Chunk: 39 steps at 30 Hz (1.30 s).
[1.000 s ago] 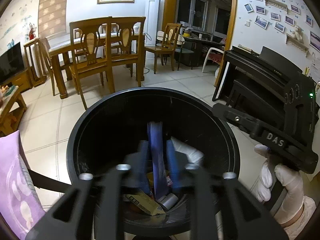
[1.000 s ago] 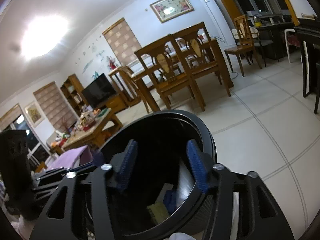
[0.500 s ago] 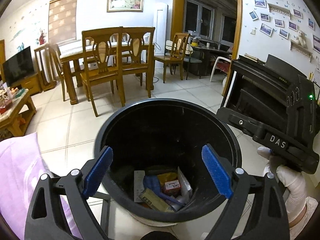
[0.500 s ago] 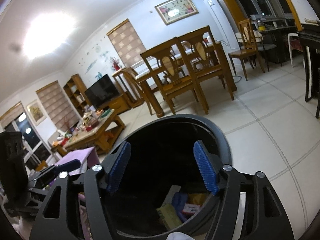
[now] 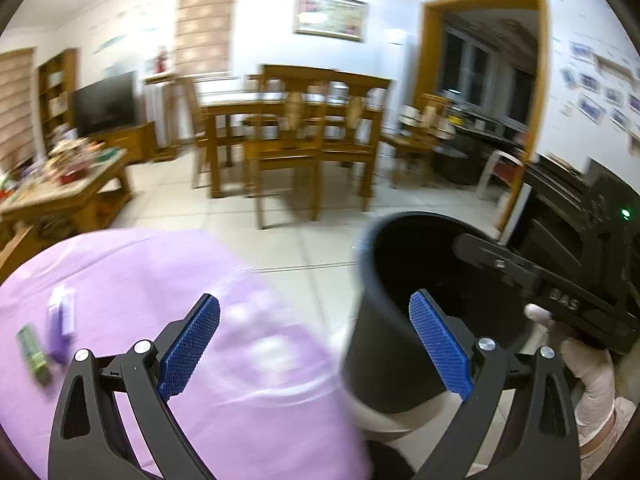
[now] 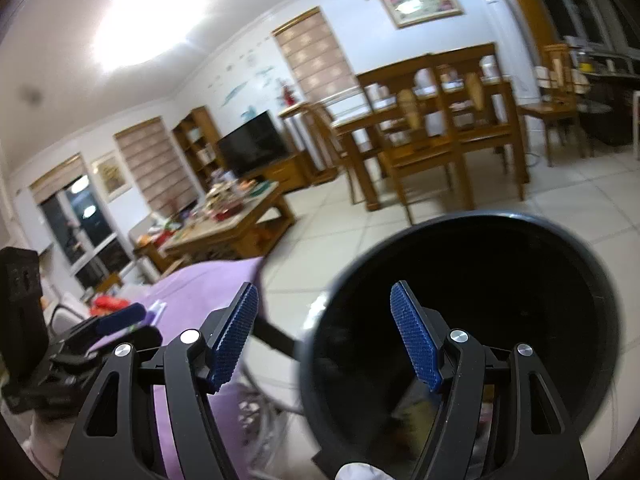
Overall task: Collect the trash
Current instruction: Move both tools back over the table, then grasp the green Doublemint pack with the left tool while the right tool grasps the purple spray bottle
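Left gripper (image 5: 316,340): blue pads spread wide, nothing between them, hovering over the near right edge of the purple cloth (image 5: 160,280) that covers the surface. Right gripper (image 6: 324,340): jaws likewise apart and empty, its right finger over the mouth of the black trash bin (image 6: 460,320).

Remaining trash — two small pieces near the cloth's left edge: a green wrapper (image 5: 34,348) lying flat and, just beside it, a pale purple packet (image 5: 62,318). Both blurred; printing unreadable. The bin stands on the tiled floor off the cloth's right edge, close by; some litter shows dimly at its bottom in the right wrist view.

Handling, as judged: both pieces look light, thin and easily crushed, probably slick film. They lie flat on soft fabric, so the pads could snag cloth. Best hold is likely across the short width near one end, with one pad slid under a raised edge.

Versus half a second ago: the left gripper was over the bin with its contents in plain view; it now points across the cloth and the bin sits at the right of its view. Its jaws were open then too. The right gripper has shifted only slightly — the bin has moved right in its view.

Beyond: coffee table (image 5: 60,196), dining table and chairs (image 5: 296,136), television (image 5: 106,102).
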Motion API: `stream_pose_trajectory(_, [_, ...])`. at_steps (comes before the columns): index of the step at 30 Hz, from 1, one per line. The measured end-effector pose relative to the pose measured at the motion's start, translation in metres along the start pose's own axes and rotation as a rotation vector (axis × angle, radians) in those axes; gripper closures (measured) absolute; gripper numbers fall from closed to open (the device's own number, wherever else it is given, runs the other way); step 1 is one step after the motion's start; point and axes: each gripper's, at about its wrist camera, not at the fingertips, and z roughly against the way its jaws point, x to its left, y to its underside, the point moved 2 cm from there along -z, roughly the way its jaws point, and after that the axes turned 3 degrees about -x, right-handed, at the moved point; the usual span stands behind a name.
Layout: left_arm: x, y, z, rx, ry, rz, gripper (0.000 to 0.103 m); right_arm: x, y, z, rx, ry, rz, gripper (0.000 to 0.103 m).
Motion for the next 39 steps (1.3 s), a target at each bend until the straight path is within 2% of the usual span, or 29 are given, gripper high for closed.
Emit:
stream_pose_trajectory(3, [0.049,0.006,0.014,0.003,-0.090,0.070,0.007,0.037,0.002,-0.023,0.033,-0.053,0.030,0.029])
stream_pose_trajectory(9, [0.157,0.023,0.035,0.043,-0.301,0.248,0.007,0.114,0.008,-0.067,0.106,-0.150,0.110,0.029])
stream_pose_trajectory(12, [0.197,0.030,0.037,0.075,-0.371,0.315,0.009,0.149,0.012,-0.083,0.135,-0.187,0.143,0.029])
stream_pose_trajectory(13, [0.213,0.032,0.034,0.098,-0.395,0.338,0.011,0.158,0.013,-0.087,0.143,-0.197,0.151,0.029])
stream_pose_trajectory(15, [0.231,0.034,0.028,0.142,-0.401,0.384,0.029,0.177,0.015,-0.095,0.161,-0.221,0.166,0.029])
stream_pose_trajectory(17, [0.250,0.038,0.017,0.186,-0.392,0.433,0.035,0.197,0.016,-0.101,0.171,-0.241,0.185,0.029])
stream_pose_trajectory(18, [0.256,0.042,0.013,0.205,-0.391,0.450,0.041,0.205,0.017,-0.103,0.173,-0.249,0.195,0.029])
stream_pose_trajectory(20, [0.265,0.046,0.004,0.232,-0.362,0.490,0.042,0.224,0.017,-0.108,0.178,-0.263,0.218,0.029])
stream_pose_trajectory(24, [0.257,0.047,0.009,0.229,-0.379,0.456,0.043,0.253,0.019,-0.123,0.200,-0.276,0.258,0.029])
stream_pose_trajectory(26, [0.249,0.049,0.007,0.235,-0.404,0.401,0.044,0.271,0.021,-0.135,0.226,-0.276,0.287,0.029])
stream_pose_trajectory(28, [0.249,0.050,0.005,0.236,-0.407,0.358,0.052,0.291,0.028,-0.145,0.262,-0.274,0.322,0.029])
stream_pose_trajectory(30, [0.250,0.052,0.010,0.248,-0.430,0.341,0.073,0.311,0.032,-0.165,0.301,-0.271,0.360,0.029])
stream_pose_trajectory(36, [0.266,0.060,0.027,0.227,-0.427,0.365,0.073,0.362,0.047,-0.225,0.418,-0.267,0.448,0.029])
stream_pose_trajectory(39, [0.276,0.059,0.037,0.179,-0.448,0.394,0.073,0.384,0.058,-0.257,0.462,-0.254,0.479,0.029])
